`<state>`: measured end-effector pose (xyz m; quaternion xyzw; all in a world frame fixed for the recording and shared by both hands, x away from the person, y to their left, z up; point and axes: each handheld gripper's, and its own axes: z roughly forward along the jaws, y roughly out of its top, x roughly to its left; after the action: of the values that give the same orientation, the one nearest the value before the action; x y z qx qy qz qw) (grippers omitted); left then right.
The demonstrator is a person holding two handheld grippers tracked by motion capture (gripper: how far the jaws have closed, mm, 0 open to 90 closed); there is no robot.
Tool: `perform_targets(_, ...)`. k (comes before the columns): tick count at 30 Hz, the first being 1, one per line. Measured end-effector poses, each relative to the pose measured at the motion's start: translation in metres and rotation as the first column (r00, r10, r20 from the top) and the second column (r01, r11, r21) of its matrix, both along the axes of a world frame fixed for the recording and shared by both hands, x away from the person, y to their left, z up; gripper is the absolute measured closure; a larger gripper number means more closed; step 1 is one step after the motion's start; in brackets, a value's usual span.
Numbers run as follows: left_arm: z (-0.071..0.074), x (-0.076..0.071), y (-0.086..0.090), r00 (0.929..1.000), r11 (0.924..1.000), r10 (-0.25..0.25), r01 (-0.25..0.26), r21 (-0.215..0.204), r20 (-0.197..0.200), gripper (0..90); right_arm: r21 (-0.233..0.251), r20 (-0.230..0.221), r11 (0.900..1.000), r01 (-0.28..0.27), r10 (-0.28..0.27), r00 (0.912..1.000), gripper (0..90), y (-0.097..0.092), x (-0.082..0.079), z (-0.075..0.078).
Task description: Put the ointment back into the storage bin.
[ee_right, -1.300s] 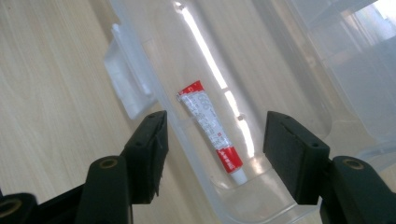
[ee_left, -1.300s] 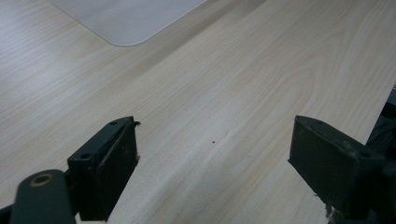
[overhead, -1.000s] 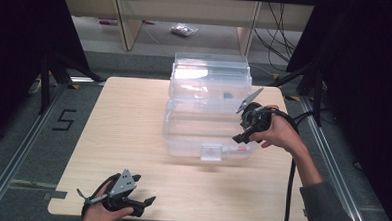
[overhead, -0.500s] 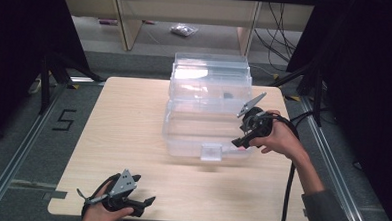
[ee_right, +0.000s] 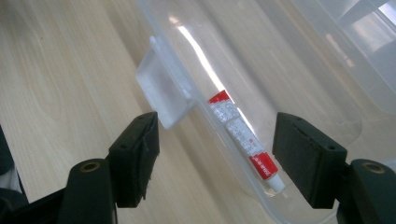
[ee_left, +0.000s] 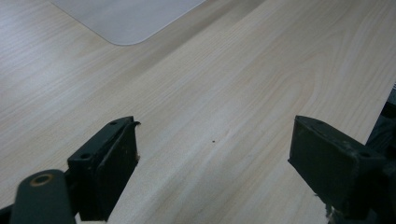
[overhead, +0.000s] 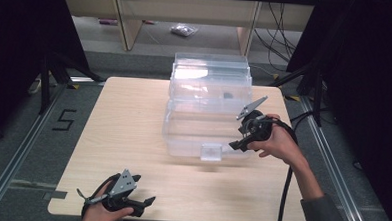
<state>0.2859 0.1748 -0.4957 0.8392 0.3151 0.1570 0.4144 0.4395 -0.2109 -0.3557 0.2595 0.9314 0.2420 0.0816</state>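
A clear plastic box (overhead: 206, 108) with a lid stands in the middle of the wooden table (overhead: 128, 132), its latch tab (overhead: 211, 152) on the near side. My right gripper (overhead: 240, 137) is held at the box's near right corner, open and empty. In the right gripper view, the right gripper (ee_right: 217, 123) frames a red and white tube (ee_right: 243, 135) lying inside the box behind the clear wall, with the latch tab (ee_right: 163, 91) just left of it. My left gripper (overhead: 143, 191) rests at the table's near left edge. In the left gripper view, the left gripper (ee_left: 215, 130) is open over bare wood.
A small dark object (overhead: 228, 95) shows through the box near its back. A pale rounded corner (ee_left: 126, 18) lies ahead of the left gripper. A cable (overhead: 284, 194) trails from the right hand off the table's front. Shelving (overhead: 188, 10) stands beyond the far edge.
The right gripper has shifted slightly nearer and down along the box's right front corner. The left gripper has stayed put.
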Motion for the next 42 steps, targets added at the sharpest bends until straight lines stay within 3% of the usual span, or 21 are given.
perform_targets(9,0.000,0.000,0.000,1.0000,1.0000,-0.001,0.001,0.000,0.001,15.0,0.035,0.018,0.9992,-0.017,0.016,0.9997,30.6,0.003,-0.007,-0.003)
perform_targets(15,0.001,0.000,0.000,1.0000,1.0000,-0.002,0.002,0.001,0.002,14.9,0.044,0.008,0.9990,0.003,-0.004,1.0000,29.8,0.003,-0.012,-0.010)
perform_targets(20,0.000,0.000,0.000,1.0000,1.0000,-0.002,0.002,0.001,0.002,15.0,0.061,0.038,0.9980,-0.016,0.013,0.9992,29.8,0.001,-0.018,-0.012)
perform_targets(22,0.000,-0.001,-0.001,1.0000,0.9999,-0.001,0.001,-0.013,0.002,14.9,0.073,0.032,0.9973,-0.008,0.006,0.9995,29.6,0.001,-0.020,-0.013)
perform_targets(25,0.000,0.000,0.000,1.0000,1.0000,-0.001,0.001,0.000,0.003,14.9,0.077,0.032,0.9970,0.004,-0.006,0.9995,29.5,0.000,-0.023,-0.014)
perform_targets(26,0.000,0.000,0.000,1.0000,1.0000,0.001,-0.001,-0.002,0.002,15.0,0.071,0.053,0.9974,0.008,-0.012,0.9985,28.6,0.000,-0.026,-0.015)
perform_targets(29,0.000,0.000,0.000,1.0000,1.0000,0.000,0.000,0.001,0.002,14.9,0.071,0.055,0.9975,0.006,-0.010,0.9984,28.5,-0.002,-0.029,-0.017)
perform_targets(30,0.000,-0.001,-0.001,1.0000,0.9997,0.002,-0.002,-0.024,-0.001,14.9,0.073,0.058,0.9973,-0.007,0.003,0.9983,28.4,-0.002,-0.029,-0.018)
perform_targets(31,0.000,0.000,0.000,1.0000,1.0000,-0.001,0.001,0.000,0.004,14.9,0.073,0.054,0.9973,0.005,-0.009,0.9985,28.4,-0.002,-0.031,-0.019)
perform_targets(39,0.000,0.000,0.000,1.0000,1.0000,-0.003,0.003,-0.002,0.004,14.9,0.084,0.067,0.9963,-0.014,0.009,0.9977,28.4,-0.004,-0.038,-0.020)
perform_targets(41,0.000,0.000,0.000,1.0000,0.9999,-0.002,0.002,-0.011,0.002,14.9,0.085,0.068,0.9964,0.004,-0.010,0.9976,28.4,-0.004,-0.041,-0.021)
perform_targets(42,0.000,-0.001,-0.002,1.0000,0.9995,0.006,-0.006,-0.031,-0.003,14.9,0.091,0.066,0.9955,-0.025,0.020,0.9976,28.4,-0.004,-0.042,-0.022)
